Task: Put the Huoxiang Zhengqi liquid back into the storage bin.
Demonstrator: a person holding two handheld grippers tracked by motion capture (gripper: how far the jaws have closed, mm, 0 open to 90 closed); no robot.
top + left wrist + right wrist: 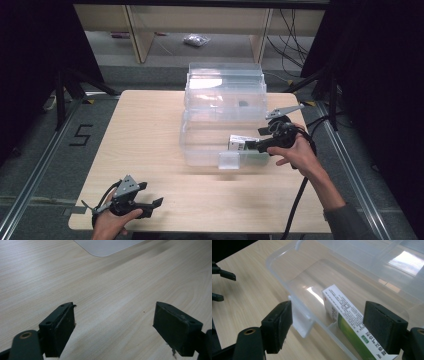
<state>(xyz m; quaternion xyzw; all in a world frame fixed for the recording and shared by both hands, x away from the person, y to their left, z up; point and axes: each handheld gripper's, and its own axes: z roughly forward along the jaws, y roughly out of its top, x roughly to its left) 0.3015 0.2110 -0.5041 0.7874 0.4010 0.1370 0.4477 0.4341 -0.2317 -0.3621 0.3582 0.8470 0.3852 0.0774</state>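
High view, layout: light wood worktop (pixel 150 150) carries a clear plastic storage box (pixel 200 145) with its hinged lid (pixel 225 82) thrown open toward the far edge.
Box contents: one white-and-green medicine carton (pixel 239 143), lying on its long side on the box floor near the front right corner.
Box front wall: a clear latch tab (pixel 229 160) hangs from the rim, just left of the carton.
Right gripper (pixel 252 145): held in the person's right hand (pixel 299 152), reaching over the box's right end; grey three-cornered plate on top, cable trailing toward the near edge.
Right gripper view, fingers (pixel 278 323): spread wide and released; the carton (pixel 347 320) lies between them, nearer the right-hand pad. Contact between that pad and the carton cannot be resolved.
Carton face: fine printed text on the white end, green band along the side; the text is too small to read.
Left gripper (pixel 152 204): held in the left hand (pixel 111 222) at the near left corner of the worktop, well apart from the box.
Left gripper view, fingers (pixel 61 326): wide apart, released, nothing between them, bare wood grain below.
Floor beyond left edge: the numeral 5 (pixel 81 135) marked in black.
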